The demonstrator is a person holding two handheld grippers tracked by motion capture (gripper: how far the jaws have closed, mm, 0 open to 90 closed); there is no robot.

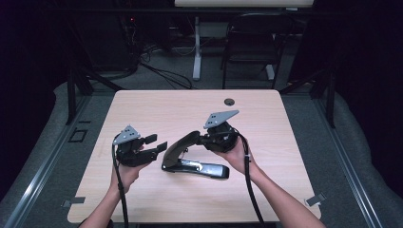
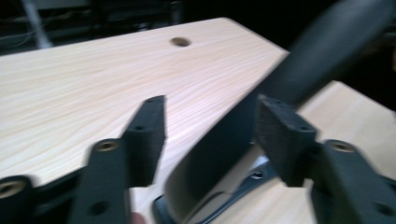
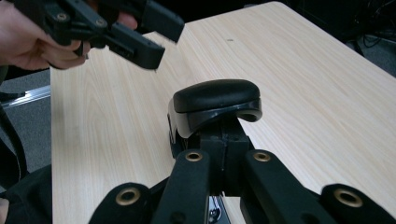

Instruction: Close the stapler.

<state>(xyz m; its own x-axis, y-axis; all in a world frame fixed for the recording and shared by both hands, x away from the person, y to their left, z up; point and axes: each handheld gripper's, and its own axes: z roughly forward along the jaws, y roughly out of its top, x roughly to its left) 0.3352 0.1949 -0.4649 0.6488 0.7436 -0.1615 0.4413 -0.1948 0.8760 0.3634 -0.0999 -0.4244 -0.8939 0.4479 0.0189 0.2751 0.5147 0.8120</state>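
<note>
Matte black tongs (image 3: 223, 154), curved glossy stapler (image 3: 215, 105), woodgrain table (image 3: 303, 84)

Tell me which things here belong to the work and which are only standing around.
In the work:
- large black stapler with raised handle
- right gripper, shut on its handle
- left gripper, open beside it

Standing around:
- light wooden table
- black chair behind
- white table leg
</note>
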